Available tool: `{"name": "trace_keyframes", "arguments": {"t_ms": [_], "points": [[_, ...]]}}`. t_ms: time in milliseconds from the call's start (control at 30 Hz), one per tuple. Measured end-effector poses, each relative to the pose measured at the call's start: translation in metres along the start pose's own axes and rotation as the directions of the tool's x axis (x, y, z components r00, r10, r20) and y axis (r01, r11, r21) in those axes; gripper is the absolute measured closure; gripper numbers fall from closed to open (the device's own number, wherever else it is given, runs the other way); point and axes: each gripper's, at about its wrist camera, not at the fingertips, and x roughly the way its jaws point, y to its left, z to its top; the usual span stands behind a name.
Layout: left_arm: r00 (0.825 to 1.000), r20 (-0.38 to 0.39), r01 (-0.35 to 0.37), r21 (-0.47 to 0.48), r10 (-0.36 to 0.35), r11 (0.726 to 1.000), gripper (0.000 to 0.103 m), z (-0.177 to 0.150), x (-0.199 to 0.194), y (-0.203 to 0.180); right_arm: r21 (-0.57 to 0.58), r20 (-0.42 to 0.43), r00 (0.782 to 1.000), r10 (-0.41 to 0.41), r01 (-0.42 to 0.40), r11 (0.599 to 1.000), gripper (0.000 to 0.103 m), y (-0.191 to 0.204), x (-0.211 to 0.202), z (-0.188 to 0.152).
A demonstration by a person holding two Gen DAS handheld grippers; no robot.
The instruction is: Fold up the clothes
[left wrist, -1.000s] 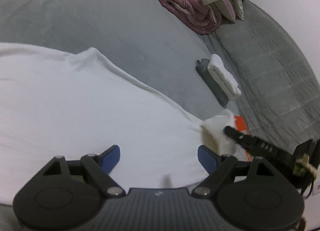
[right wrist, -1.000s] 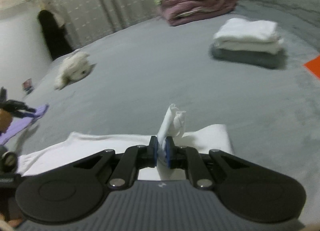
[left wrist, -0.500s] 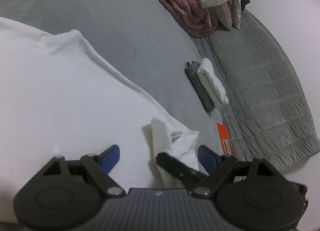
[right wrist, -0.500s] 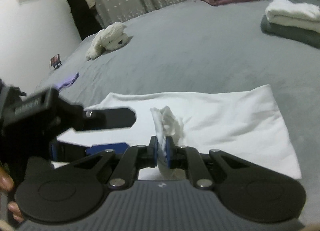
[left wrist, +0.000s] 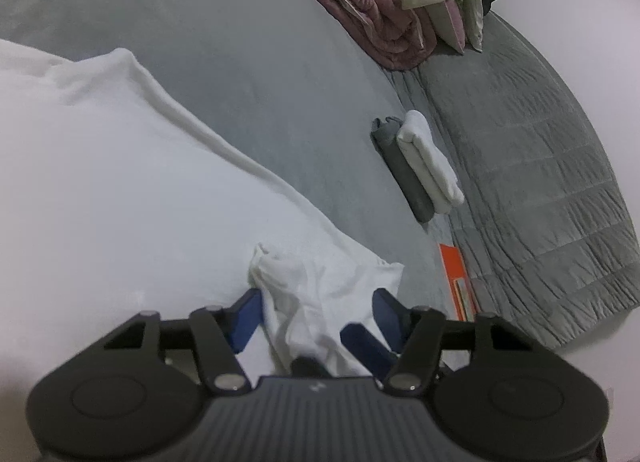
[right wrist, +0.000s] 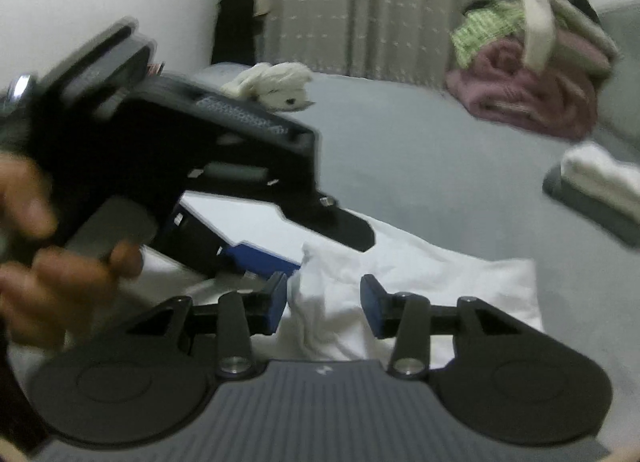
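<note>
2 grippers are crowded onto 1 bunched corner as I watch. Biggest thing first: the grey bed [left wrist: 240, 62] fills both views, and the white garment [left wrist: 100, 190] lies spread across its near left part, its bunched corner [left wrist: 296, 286] poking up right at the near edge. Far right, a pile of pink and green bedding [left wrist: 384, 10] sits on a quilted grey blanket [left wrist: 532, 166]; nearer, a small stack of 2 folded pieces [left wrist: 420, 166], white on dark grey, rests on the bed. Far left in the right wrist view, a white plush toy [right wrist: 276, 84] lies by the curtain. My left gripper [left wrist: 316, 312] is closing, half wide, the corner between its blue pads. My right gripper [right wrist: 324, 304] is opening, pads clear of the cloth that stands between them. A hand [right wrist: 52, 258] holds the left tool.
</note>
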Motion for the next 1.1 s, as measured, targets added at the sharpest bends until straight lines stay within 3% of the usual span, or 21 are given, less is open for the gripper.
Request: {"name": "trace_keyframes", "arguments": {"t_ms": [300,333,400,467,567,767,933,1100], "points": [[0.998,0.031,-0.049,0.025,0.048,0.998,0.069,-0.003,0.001,0.0,-0.076,-0.018,1.0,0.015,-0.016,0.997,0.06,0.002,0.008,-0.01],[0.998,0.033,-0.051,0.025,0.05,0.998,0.069,-0.003,0.0,0.001,-0.079,-0.015,1.0,0.017,-0.018,0.997,0.063,0.002,0.009,-0.01],[0.998,0.039,-0.056,0.025,0.055,0.998,0.07,-0.003,0.0,0.001,-0.079,-0.013,1.0,0.018,-0.019,0.997,0.083,0.002,0.011,-0.009],[0.997,0.047,-0.064,0.024,0.063,0.998,0.072,-0.003,0.0,0.001,-0.072,-0.015,1.0,0.018,-0.019,0.997,0.093,0.001,0.013,-0.007],[0.995,0.059,-0.079,0.018,0.078,0.997,0.099,-0.003,0.0,0.002,-0.024,0.002,0.999,0.033,-0.033,0.999,0.093,0.0,0.009,-0.005],[0.99,0.115,-0.089,0.01,0.087,0.996,0.099,0.0,-0.008,-0.005,0.065,0.041,0.998,0.048,-0.051,0.997,0.094,-0.002,-0.001,0.0],[0.983,0.146,-0.121,0.073,0.11,0.99,0.099,0.003,-0.021,-0.017,0.194,0.053,0.995,0.085,-0.094,0.976,0.094,-0.006,-0.004,0.011],[0.976,0.181,-0.143,0.116,0.121,0.983,0.099,0.011,-0.038,-0.021,0.237,0.077,0.992,0.105,-0.12,0.964,0.094,0.003,-0.005,0.028]]}}
